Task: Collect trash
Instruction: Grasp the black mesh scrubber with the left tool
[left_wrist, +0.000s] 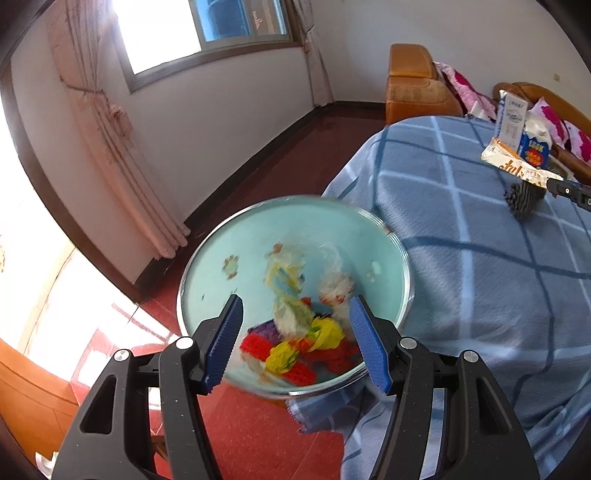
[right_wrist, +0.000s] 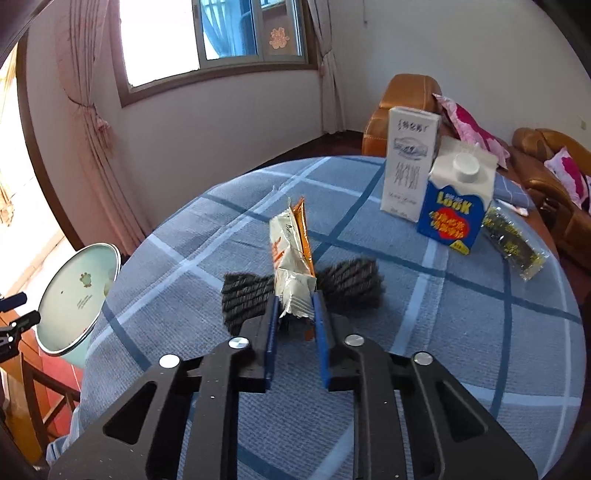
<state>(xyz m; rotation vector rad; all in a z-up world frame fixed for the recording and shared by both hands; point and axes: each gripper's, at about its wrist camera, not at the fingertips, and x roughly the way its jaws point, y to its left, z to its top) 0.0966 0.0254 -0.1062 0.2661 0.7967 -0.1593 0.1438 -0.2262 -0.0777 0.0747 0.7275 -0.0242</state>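
Near the table's (right_wrist: 406, 369) middle, the right gripper (right_wrist: 295, 314) is pinched narrow on a crumpled cream-and-orange wrapper (right_wrist: 291, 258), whose long axis stands up and away from the fingertips, lifted off the blue checked cloth. Off the table's left edge, the left gripper (left_wrist: 295, 332) holds its jaws wide and empty above a pale green bin (left_wrist: 258, 240) already holding coloured scraps. The bin lies well left of the wrapper.

Black claw (right_wrist: 295, 306) arms (blue ridged pads, silver screws).
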